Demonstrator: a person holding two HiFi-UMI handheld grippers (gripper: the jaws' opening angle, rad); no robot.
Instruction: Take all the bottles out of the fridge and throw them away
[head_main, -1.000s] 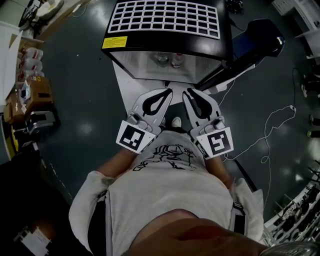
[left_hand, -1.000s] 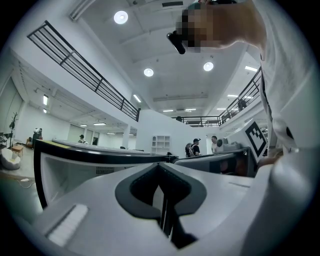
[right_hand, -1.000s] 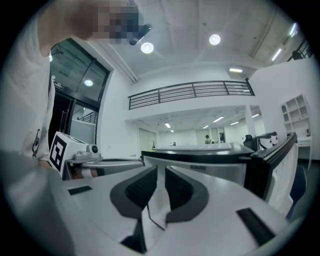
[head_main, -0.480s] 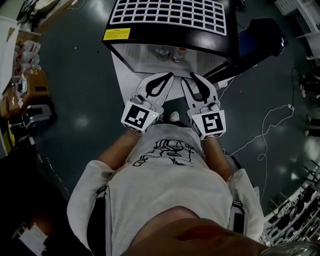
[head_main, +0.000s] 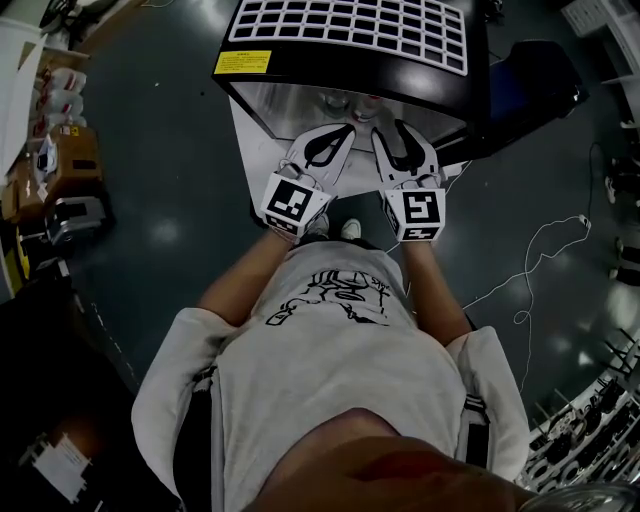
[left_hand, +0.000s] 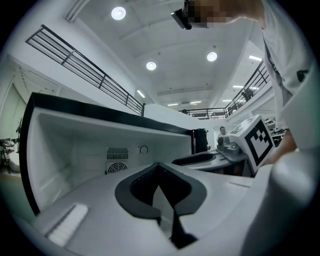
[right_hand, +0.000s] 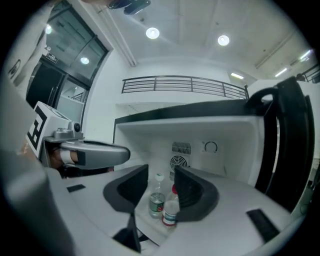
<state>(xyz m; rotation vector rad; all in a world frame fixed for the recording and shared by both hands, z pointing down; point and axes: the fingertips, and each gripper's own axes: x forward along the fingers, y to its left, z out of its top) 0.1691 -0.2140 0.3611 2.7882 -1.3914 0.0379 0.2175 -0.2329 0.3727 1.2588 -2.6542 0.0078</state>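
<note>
Left tool (left_hand: 159, 167): jaws were together, empty | right tool (right_hand: 161, 171): jaws had just been opening, nothing clamped | two bottles (right_hand: 156, 199) stood near the fridge's (right_hand: 235, 135) back wall, seemingly touching | risk: half-open right tool could clip one bottle and topple both.

Round ceiling lights (left_hand: 118, 13) shine over a white-walled hall ringed by a dark-railed upper gallery (right_hand: 182, 85), with glass panels (right_hand: 70, 47) along one side. Below, the dark polished floor (head_main: 150, 220) mirrors the lamps. A white cable (head_main: 587, 221) trails across it, and cardboard boxes (head_main: 72, 175) crowd one edge.
</note>
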